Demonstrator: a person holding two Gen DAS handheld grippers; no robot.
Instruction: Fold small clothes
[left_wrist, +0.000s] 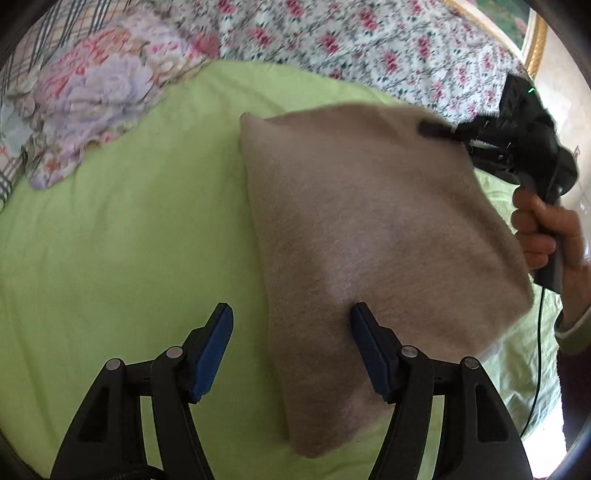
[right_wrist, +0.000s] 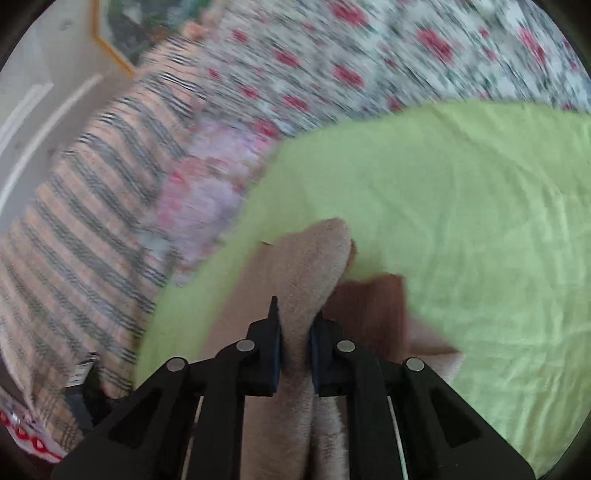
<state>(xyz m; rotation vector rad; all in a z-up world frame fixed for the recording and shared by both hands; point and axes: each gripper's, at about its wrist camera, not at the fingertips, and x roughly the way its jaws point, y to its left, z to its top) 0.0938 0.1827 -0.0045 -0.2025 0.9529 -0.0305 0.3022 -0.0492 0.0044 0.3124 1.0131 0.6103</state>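
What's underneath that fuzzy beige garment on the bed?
Around the beige garment only the lime-green sheet shows, so it seems to rest on that. In the right wrist view a brown layer peeks beneath it. Anything else underneath is covered.

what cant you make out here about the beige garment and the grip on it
- Garment type: the beige knit garment is folded.
- Its near edge: left wrist view, behind the left gripper.
- Pinched layers: right wrist view, right gripper covers them; blurred.
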